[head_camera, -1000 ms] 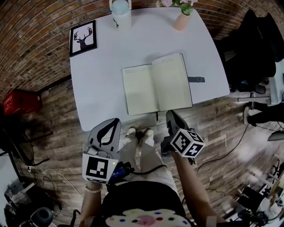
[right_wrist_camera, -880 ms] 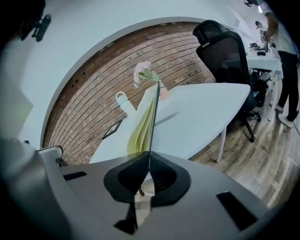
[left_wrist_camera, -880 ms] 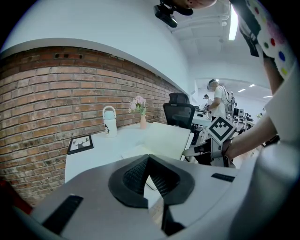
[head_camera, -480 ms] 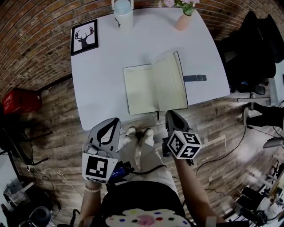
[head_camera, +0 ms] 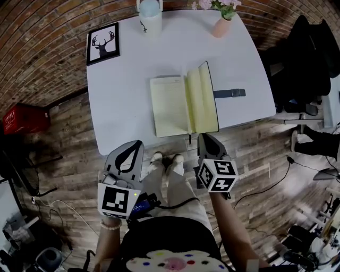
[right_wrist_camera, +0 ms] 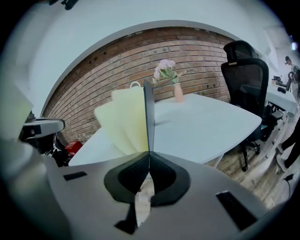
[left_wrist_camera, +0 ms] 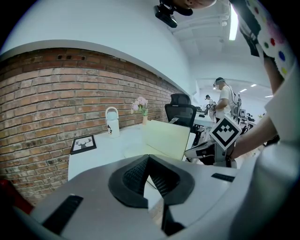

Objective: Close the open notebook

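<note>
The notebook [head_camera: 170,106] lies near the front edge of the white table [head_camera: 122,74]. Its left page is flat; its right half, pages and dark cover [head_camera: 208,95], stands raised and tilted toward the left. An elastic strap [head_camera: 229,93] trails from it to the right. My right gripper [head_camera: 204,138] is at the notebook's near edge, shut on the cover; in the right gripper view the cover [right_wrist_camera: 149,112] rises upright from between the closed jaws [right_wrist_camera: 149,155], cream pages [right_wrist_camera: 124,122] fanning left. My left gripper [head_camera: 130,153] hangs below the table edge, shut and empty [left_wrist_camera: 149,157].
A framed deer picture [head_camera: 102,43] lies at the table's back left, a white bottle [head_camera: 150,15] and a pink vase with flowers [head_camera: 220,24] stand along the far edge. A black office chair [head_camera: 303,58] is to the right, a red crate [head_camera: 21,119] on the floor left.
The notebook's right half has swung up from flat to steeply raised, as my right gripper rolled at its near edge. The left gripper has not moved.
</note>
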The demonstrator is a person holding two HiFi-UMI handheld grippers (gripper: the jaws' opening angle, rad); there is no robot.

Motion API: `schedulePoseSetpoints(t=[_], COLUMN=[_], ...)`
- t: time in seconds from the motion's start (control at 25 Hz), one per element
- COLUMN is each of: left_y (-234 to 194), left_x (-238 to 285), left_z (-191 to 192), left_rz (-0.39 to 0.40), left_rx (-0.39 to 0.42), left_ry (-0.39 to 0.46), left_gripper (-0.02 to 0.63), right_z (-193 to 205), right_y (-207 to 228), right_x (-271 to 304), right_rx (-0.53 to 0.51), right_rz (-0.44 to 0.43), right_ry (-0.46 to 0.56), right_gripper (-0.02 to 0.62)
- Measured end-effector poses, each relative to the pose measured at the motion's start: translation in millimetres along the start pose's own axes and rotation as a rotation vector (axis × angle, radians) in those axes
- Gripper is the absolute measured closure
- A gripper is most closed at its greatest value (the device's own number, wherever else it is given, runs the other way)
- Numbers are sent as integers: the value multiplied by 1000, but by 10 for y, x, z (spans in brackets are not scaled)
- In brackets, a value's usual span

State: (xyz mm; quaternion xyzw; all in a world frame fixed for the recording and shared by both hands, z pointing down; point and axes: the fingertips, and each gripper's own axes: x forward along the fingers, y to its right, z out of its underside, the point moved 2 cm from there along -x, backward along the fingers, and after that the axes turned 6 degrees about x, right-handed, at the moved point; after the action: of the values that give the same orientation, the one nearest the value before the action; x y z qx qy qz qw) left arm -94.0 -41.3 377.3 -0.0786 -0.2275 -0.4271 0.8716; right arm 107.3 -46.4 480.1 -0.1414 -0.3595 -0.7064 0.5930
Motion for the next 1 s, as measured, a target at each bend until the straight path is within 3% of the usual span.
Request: schedulePoseSetpoints(t=[1.0], left_y=[-27], left_x=[-30], left_z=[36], left_rz=[-18], left_rx=[-4], left_ry=[-5], left_gripper=[591], right_z=[-3], right_y=[-223], right_x=[18], right_rx=[-284], right_rz=[-3], right_ry=[-33], right_gripper=[561])
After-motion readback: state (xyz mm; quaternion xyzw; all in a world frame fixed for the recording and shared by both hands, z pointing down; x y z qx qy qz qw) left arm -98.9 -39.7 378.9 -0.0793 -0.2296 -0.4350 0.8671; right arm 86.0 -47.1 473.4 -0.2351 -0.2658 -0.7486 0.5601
